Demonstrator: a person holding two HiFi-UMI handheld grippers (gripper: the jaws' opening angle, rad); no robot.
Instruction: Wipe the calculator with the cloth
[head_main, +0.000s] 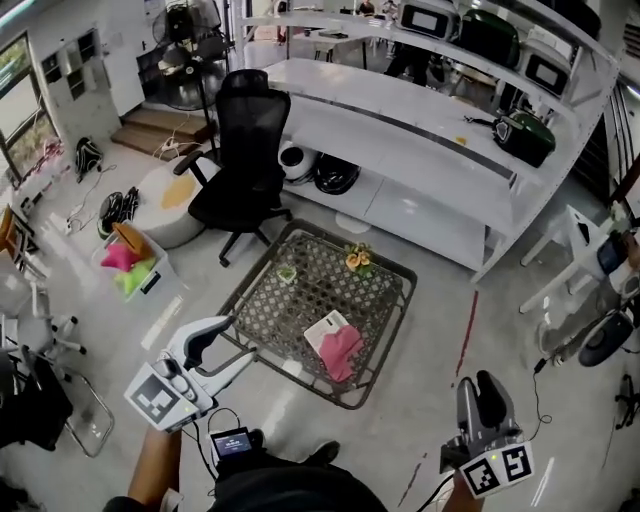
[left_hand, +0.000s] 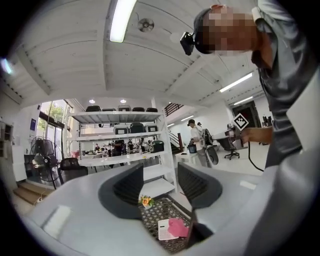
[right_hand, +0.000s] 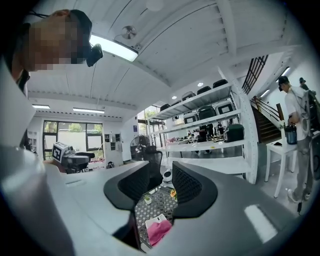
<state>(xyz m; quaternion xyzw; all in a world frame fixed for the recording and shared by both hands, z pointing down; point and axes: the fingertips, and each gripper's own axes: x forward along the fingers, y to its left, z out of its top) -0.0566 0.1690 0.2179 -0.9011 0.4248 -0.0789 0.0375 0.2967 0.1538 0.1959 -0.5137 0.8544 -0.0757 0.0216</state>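
One low woven table (head_main: 262, 318) stands on the floor ahead of the person, and everything here is placed by it. On its top lie one white calculator (head_main: 322, 328) and one pink cloth (head_main: 342, 352). Both sit toward the table's near side, and the cloth is draped over part of the calculator, touching it. Toward the table's far edge stand two small decorations: one little potted plant (head_main: 287, 272) and one bunch of orange flowers (head_main: 357, 258), a little apart from each other. One black office chair (head_main: 245, 150) stands beyond the table's far left corner.

Two grippers are held up on the near side of the table, neither touching it. The left gripper (head_main: 225, 348) is off the table's near left corner, its two fingers spread wide with nothing between them. The right gripper (head_main: 478, 395) is well off the near right corner, its two fingers a narrower gap apart and likewise empty.
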